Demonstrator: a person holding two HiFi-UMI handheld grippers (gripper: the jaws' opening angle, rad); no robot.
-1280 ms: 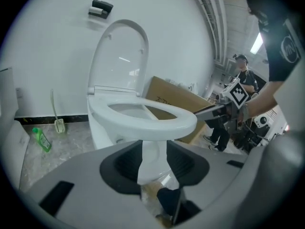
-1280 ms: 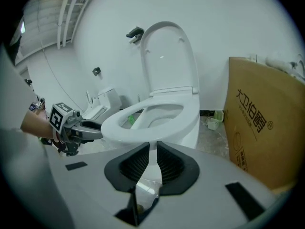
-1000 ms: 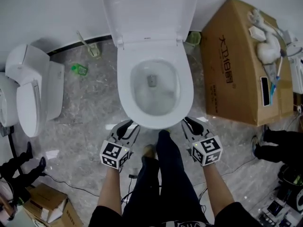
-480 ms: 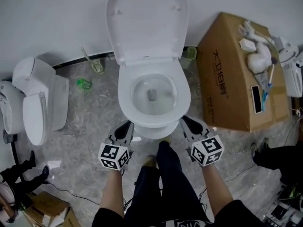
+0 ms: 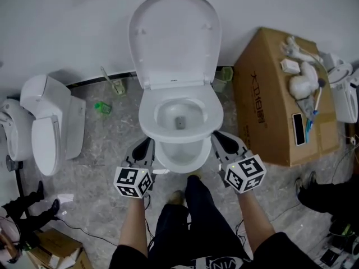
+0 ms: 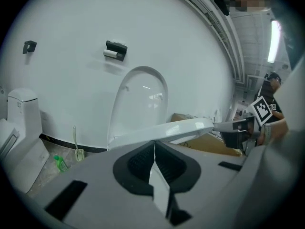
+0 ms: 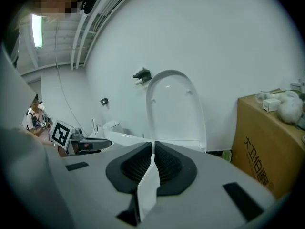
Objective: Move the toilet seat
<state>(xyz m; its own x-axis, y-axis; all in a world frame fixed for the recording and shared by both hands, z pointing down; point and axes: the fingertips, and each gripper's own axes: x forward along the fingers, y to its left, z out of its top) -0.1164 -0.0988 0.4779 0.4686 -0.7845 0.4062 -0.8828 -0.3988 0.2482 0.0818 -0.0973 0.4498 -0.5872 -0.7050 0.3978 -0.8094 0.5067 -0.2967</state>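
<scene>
- Below the head camera, the toilet seat [image 5: 147,118] lies flat on the bowl [image 5: 179,157], as far as I can judge. The lid [image 5: 174,35] stands upright against the far wall. My left gripper [image 5: 144,147] sits just beside the bowl's near left flank and my right gripper [image 5: 222,141] just beside its near right flank. Neither touches the seat.
- Left gripper view: the left gripper [image 6: 154,148] has its jaws pressed together with nothing between them. The toilet seat [image 6: 167,131] shows edge-on as a thin white slab just past the tips.
- Right gripper view: the right gripper [image 7: 152,149] is likewise closed and empty. The toilet seat [image 7: 125,138] runs leftward beyond the tips, and the lid [image 7: 174,104] rises behind it.
- Handling, as I judge it: the seat is rigid glossy plastic, light but slick, and it pivots on a hinge at the far end. I would take it at the near front rim, one gripper on each side. Pinching that edge means opening the jaws first, and a slip could let the seat slam down.
</scene>
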